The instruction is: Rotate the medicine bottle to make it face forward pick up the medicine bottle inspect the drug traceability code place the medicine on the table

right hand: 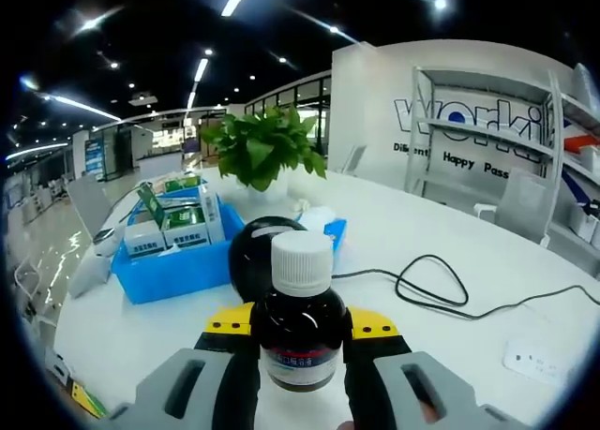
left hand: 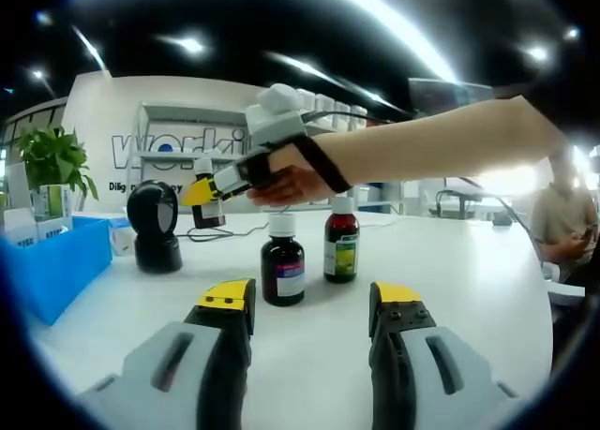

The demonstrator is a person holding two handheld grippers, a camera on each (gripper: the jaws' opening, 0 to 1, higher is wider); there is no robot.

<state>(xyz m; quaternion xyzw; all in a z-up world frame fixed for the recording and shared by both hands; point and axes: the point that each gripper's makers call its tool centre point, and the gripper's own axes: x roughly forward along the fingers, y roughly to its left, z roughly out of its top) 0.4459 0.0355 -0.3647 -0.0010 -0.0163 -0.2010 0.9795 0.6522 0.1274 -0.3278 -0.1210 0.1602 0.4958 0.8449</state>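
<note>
— Right gripper view: the right gripper is clamped on a dark medicine bottle with a white cap, held upright just in front of the black scanner. A blue bin of boxes sits beside the scanner, a potted plant behind it.

— And the left gripper?

— Its jaws stand apart, grasping nothing, low over the white table. Two more bottles — a dark one and a red one — stand near the scanner, to its right in the left gripper view.
</note>
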